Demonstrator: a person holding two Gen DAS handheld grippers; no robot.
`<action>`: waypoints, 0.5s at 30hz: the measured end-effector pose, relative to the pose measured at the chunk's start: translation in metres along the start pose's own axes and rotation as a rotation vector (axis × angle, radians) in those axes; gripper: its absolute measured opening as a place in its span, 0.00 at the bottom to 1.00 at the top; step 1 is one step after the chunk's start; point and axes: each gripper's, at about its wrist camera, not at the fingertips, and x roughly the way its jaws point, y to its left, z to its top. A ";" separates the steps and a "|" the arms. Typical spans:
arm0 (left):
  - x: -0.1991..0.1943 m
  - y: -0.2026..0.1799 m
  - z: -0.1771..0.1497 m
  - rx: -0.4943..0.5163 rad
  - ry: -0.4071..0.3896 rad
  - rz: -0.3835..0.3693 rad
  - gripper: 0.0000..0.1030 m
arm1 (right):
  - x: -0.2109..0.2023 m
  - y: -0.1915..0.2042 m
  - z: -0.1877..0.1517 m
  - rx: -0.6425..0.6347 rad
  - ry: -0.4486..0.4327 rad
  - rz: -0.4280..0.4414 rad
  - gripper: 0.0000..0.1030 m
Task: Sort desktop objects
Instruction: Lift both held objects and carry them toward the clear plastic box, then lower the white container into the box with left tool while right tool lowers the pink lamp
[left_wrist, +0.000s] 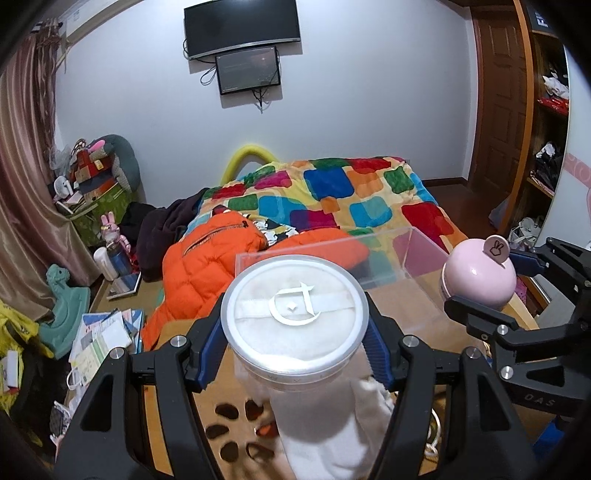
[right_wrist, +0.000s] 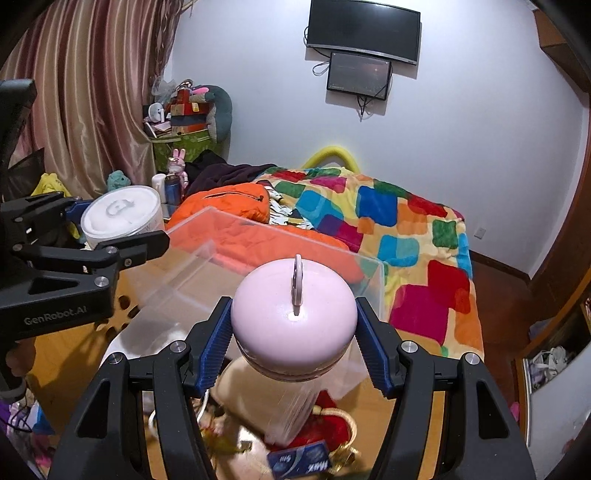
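Both grippers grip: left gripper (left_wrist: 295, 332) a clear-lidded jar (left_wrist: 294, 312) (puff inside), right gripper (right_wrist: 293, 343) a pink container (right_wrist: 293, 314).

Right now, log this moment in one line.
left gripper: holds white jar | right gripper: holds pink container | clear box: ahead

Even indoor light, sharp centres, heavy fisheye bending and dark vignetted corners (slight blur low down).
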 end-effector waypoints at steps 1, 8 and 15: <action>0.003 0.000 0.003 0.006 0.001 -0.001 0.63 | 0.005 -0.003 0.003 0.004 0.006 -0.004 0.59; 0.025 -0.001 0.021 0.036 0.021 -0.037 0.63 | 0.032 -0.023 0.014 0.051 0.055 0.010 0.59; 0.045 -0.003 0.031 0.050 0.037 -0.063 0.63 | 0.050 -0.035 0.022 0.062 0.091 0.017 0.59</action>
